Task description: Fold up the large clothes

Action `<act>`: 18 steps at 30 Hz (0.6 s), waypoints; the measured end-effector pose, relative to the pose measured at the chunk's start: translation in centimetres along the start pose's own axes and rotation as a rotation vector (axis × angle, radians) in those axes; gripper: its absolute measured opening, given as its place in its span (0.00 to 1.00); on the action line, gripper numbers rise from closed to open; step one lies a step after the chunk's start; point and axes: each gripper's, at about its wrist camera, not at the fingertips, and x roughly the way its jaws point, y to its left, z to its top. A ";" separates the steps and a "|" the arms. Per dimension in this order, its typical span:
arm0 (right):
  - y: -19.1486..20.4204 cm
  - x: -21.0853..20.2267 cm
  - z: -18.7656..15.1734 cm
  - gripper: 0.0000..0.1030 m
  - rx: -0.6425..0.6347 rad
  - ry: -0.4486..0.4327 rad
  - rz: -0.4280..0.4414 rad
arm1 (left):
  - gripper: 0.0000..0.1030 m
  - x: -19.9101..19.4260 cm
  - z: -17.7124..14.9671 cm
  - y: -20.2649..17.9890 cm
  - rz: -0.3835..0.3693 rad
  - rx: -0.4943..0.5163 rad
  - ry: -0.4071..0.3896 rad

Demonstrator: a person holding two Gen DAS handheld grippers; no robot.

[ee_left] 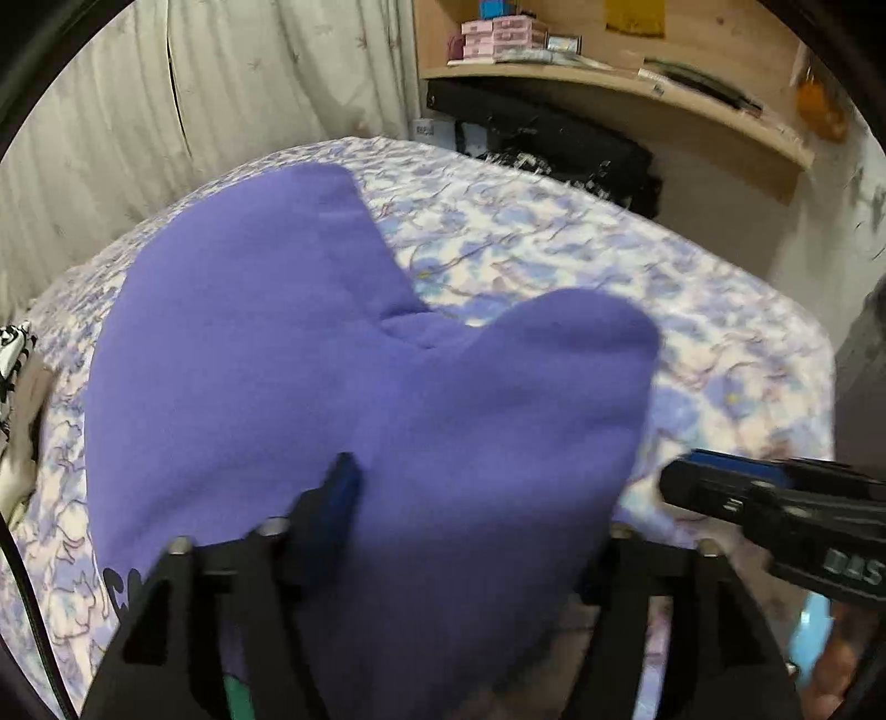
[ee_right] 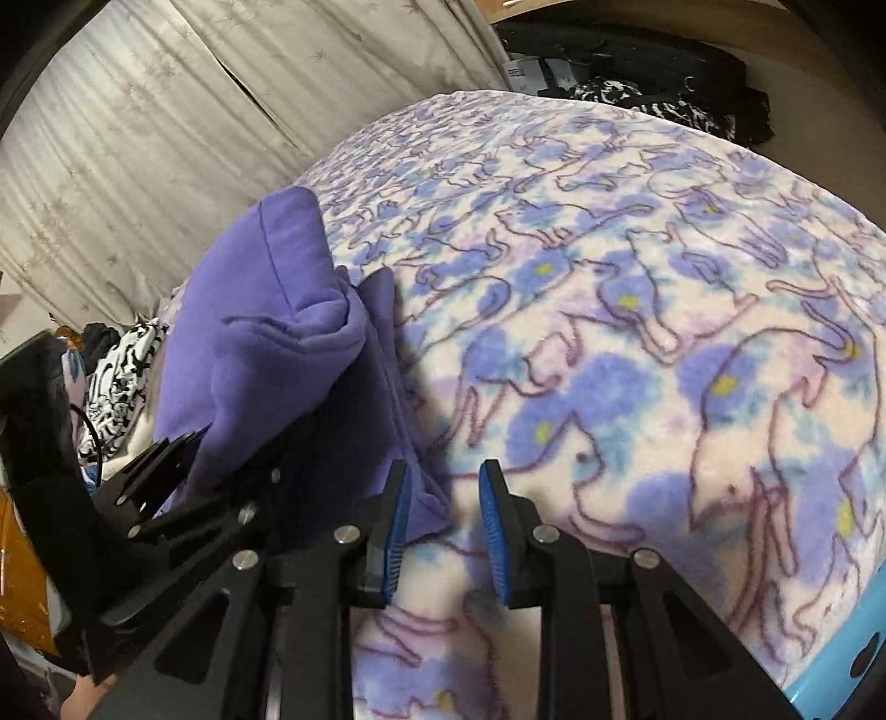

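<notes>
A large purple garment (ee_left: pixel 266 354) lies on a bed with a cat-print fleece blanket (ee_left: pixel 554 243). In the left wrist view the cloth drapes over my left gripper (ee_left: pixel 470 509): its left finger (ee_left: pixel 340 487) shows, the right finger is hidden under the fabric, so its state is unclear. My right gripper comes in from the right in that view (ee_left: pixel 698 482). In the right wrist view my right gripper (ee_right: pixel 446 487) is open and empty just above the blanket (ee_right: pixel 664 310), with the purple garment (ee_right: pixel 266 343) bunched to its left, beside the left finger. The left gripper's black frame (ee_right: pixel 183 498) lies under that cloth.
Pale curtains (ee_left: pixel 166 111) hang behind the bed. A wooden shelf (ee_left: pixel 609 77) with pink boxes (ee_left: pixel 498 36) is at the back right, with dark items (ee_left: pixel 542 144) under it. Black-and-white patterned cloth (ee_right: pixel 122 382) lies at the bed's left side.
</notes>
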 end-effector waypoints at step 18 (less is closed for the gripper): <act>6.7 -1.8 7.8 0.58 -0.126 0.014 0.172 | 0.74 -10.9 0.0 7.9 -0.174 -0.258 -0.136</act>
